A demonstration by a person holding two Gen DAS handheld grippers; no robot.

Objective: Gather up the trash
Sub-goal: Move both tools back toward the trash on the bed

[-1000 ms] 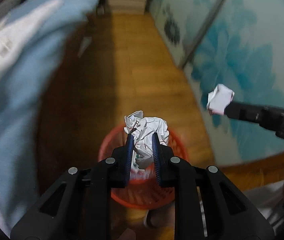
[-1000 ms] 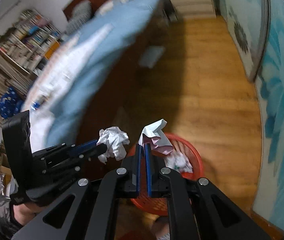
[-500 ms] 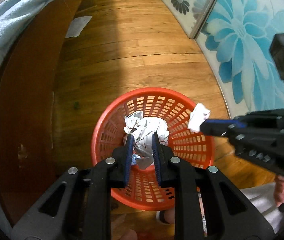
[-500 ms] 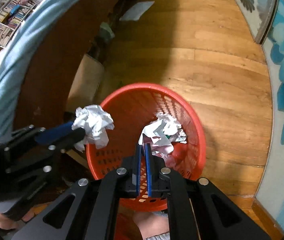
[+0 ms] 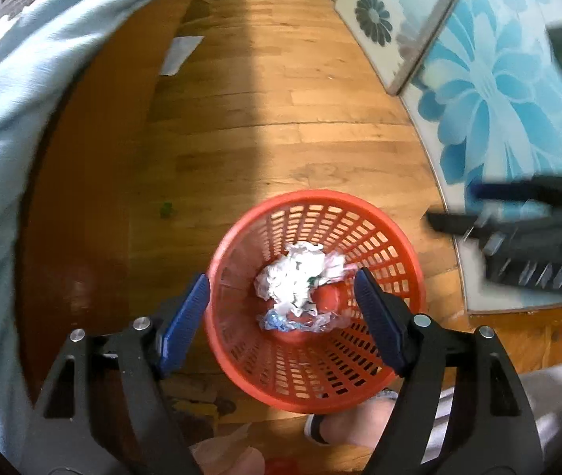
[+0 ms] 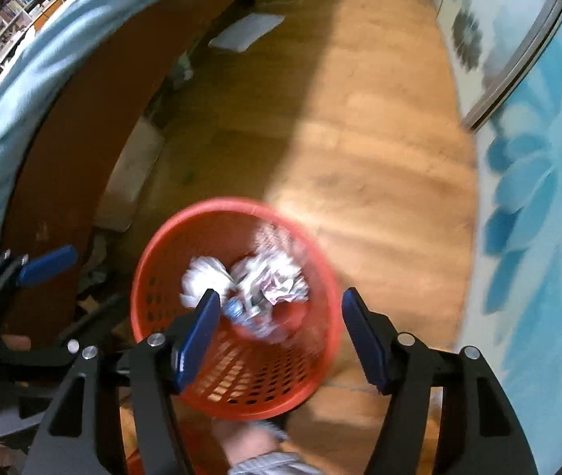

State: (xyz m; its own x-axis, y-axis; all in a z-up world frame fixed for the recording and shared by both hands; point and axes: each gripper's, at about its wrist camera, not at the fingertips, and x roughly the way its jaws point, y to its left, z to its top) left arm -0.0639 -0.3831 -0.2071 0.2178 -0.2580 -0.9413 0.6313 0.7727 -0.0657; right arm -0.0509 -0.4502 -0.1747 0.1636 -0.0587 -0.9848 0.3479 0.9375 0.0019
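Observation:
A red mesh basket (image 5: pixel 387 245) stands on the wooden floor; it also shows in the right wrist view (image 6: pixel 154 269). Crumpled white paper balls (image 5: pixel 296 277) lie inside it on a bit of clear plastic, and also show in the right wrist view (image 6: pixel 265 281). My left gripper (image 5: pixel 281 316) is open and empty above the basket. My right gripper (image 6: pixel 277 328) is open and empty above it too. The right gripper shows in the left wrist view (image 5: pixel 518 213), and the left gripper's blue finger (image 6: pixel 47 265) shows in the right wrist view.
A bed with a pale blue cover (image 5: pixel 23 99) and brown wooden side (image 5: pixel 103 158) runs along the left. A flat paper sheet (image 5: pixel 180 53) lies on the floor farther off. A blue flowered panel (image 5: pixel 498 99) lines the right. A person's foot (image 5: pixel 344 423) is beside the basket.
Both grippers have opened and the two paper balls have dropped into the basket. The right gripper has drawn back to the right.

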